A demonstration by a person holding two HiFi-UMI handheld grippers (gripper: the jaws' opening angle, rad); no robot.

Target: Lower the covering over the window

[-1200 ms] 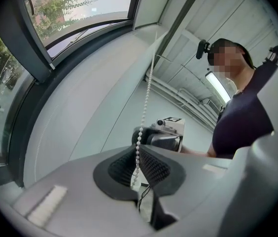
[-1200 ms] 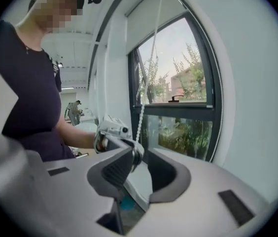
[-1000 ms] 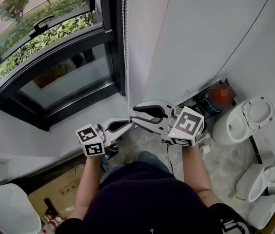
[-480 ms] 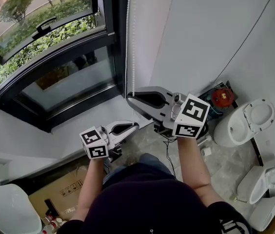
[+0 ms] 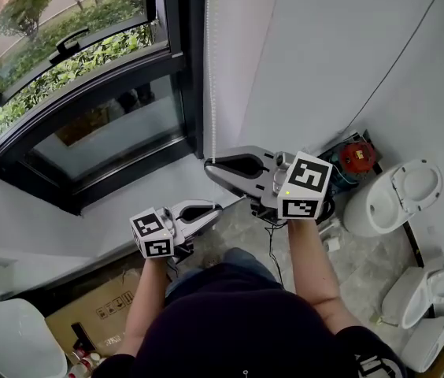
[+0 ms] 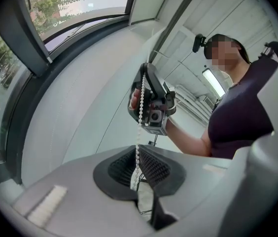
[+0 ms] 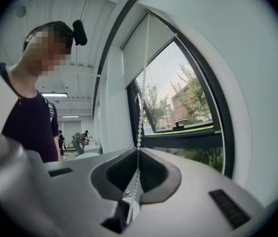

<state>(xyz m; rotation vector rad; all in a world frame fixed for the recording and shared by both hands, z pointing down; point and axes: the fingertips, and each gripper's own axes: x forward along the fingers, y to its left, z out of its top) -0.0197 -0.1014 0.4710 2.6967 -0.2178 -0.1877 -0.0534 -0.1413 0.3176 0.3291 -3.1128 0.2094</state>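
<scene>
My right gripper [image 5: 210,164] and left gripper [image 5: 216,209] both pinch the thin white bead chain [image 5: 212,85], which runs twelve to six o'clock. The right sits above, nearer the raised white roller blind [image 7: 146,48], with the left just below.

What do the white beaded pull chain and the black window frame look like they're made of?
The white beaded pull chain is probably plastic: small, uniform, opaque round beads with a soft sheen and no metallic glint. The black window frame is likely painted or powder-coated metal, perhaps aluminium: slim, straight, sharp-edged profiles with an even satin black surface, though the look alone cannot rule out plastic.
</scene>
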